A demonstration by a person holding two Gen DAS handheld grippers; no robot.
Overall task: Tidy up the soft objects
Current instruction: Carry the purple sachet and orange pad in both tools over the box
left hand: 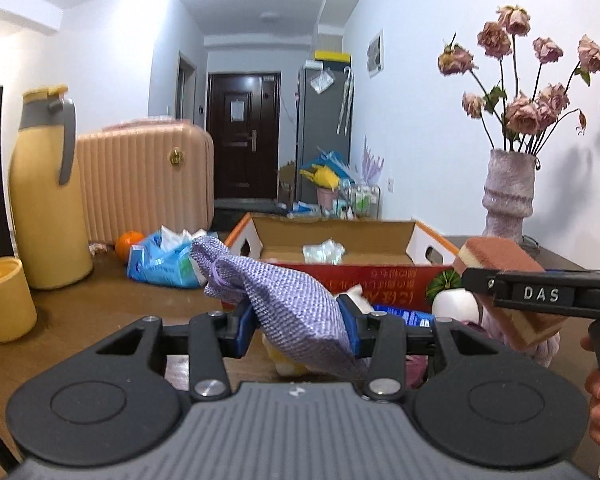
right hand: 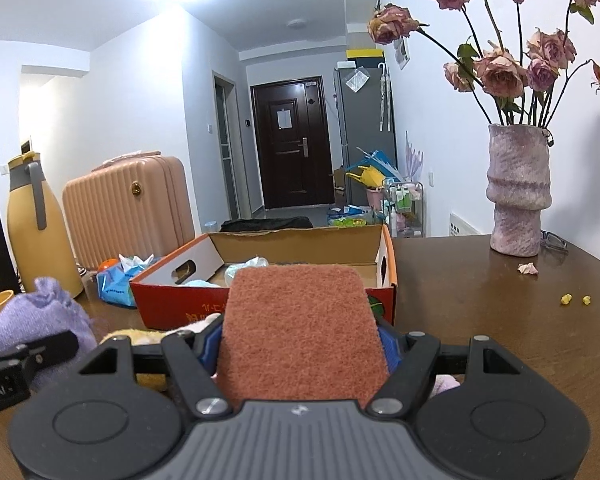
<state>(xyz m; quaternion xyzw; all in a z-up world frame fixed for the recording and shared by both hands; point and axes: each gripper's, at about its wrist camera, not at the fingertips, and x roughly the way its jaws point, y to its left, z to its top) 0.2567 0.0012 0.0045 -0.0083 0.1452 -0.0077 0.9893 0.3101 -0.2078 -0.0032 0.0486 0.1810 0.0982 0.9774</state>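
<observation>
My left gripper point(left hand: 298, 326) is shut on a purple knitted cloth point(left hand: 276, 296), which hangs lifted above the brown table in front of the open cardboard box point(left hand: 340, 236). Between the blue pads of my right gripper point(right hand: 300, 344) sits a sponge with a brown scouring face point(right hand: 300, 328), gripped and held just short of the same box point(right hand: 300, 240). In the left wrist view that sponge point(left hand: 500, 256) and the right gripper point(left hand: 540, 292) show at the right. The purple cloth point(right hand: 40, 312) appears at the left of the right wrist view. A clear plastic bag point(left hand: 324, 250) lies inside the box.
A yellow thermos jug point(left hand: 46, 192), a yellow cup point(left hand: 4, 300), a blue tissue pack point(left hand: 160, 258) and an orange point(left hand: 129, 242) stand at the left. A purple vase with dried roses point(right hand: 518, 188) is at the right, glasses and crumbs near it. A yellow soft thing point(left hand: 284, 360) lies under the cloth.
</observation>
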